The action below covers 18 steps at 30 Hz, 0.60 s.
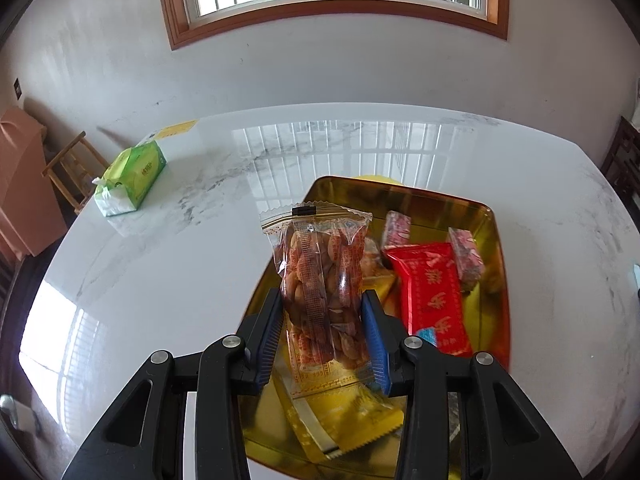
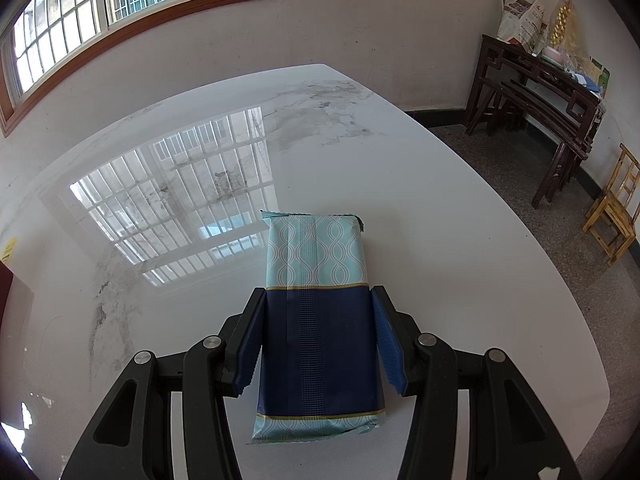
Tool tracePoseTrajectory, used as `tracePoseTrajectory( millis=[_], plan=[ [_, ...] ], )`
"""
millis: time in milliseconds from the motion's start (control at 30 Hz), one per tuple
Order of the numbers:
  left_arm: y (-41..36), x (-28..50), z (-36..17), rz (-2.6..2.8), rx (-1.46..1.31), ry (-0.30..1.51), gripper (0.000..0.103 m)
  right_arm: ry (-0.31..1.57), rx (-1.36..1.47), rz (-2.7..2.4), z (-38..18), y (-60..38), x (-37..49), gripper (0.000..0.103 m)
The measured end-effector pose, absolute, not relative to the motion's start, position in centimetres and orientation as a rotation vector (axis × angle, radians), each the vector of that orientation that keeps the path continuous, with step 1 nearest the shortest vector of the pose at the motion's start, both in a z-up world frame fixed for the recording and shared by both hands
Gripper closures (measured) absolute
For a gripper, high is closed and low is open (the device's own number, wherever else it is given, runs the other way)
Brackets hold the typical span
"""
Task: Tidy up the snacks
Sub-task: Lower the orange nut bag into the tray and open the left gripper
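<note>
In the left wrist view my left gripper is shut on a clear packet of brown snacks, held over the near left part of a gold tin tray. In the tray lie a red packet, a yellow packet and two pink wrapped sweets. In the right wrist view my right gripper is shut on a blue and turquoise packet, with its blue pads against both sides, over the white table.
A green tissue pack lies on the marble table at the far left. A wooden stool stands beyond the table's left edge. A dark wooden side table and a small wooden chair stand on the floor at right.
</note>
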<state>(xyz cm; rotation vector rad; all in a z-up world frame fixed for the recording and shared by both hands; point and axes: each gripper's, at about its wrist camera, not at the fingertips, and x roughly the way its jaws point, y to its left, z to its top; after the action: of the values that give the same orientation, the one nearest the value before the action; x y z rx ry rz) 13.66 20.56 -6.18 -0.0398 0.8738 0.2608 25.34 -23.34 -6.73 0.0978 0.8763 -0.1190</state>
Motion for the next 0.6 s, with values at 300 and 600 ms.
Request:
tracePoseTrajectory(
  millis=[300,600],
  plan=[
    [21.7,15.6,-7.2,0.235,-0.034,0.911,0.063,0.876,0.097,-0.119,-6.7,-23.3,25.4,0.052],
    [22.0,17.4,-8.5,0.214,-0.011,0.948,0.063,0.877,0.097,-0.119,-6.7,-23.4,25.4,0.052]
  ],
)
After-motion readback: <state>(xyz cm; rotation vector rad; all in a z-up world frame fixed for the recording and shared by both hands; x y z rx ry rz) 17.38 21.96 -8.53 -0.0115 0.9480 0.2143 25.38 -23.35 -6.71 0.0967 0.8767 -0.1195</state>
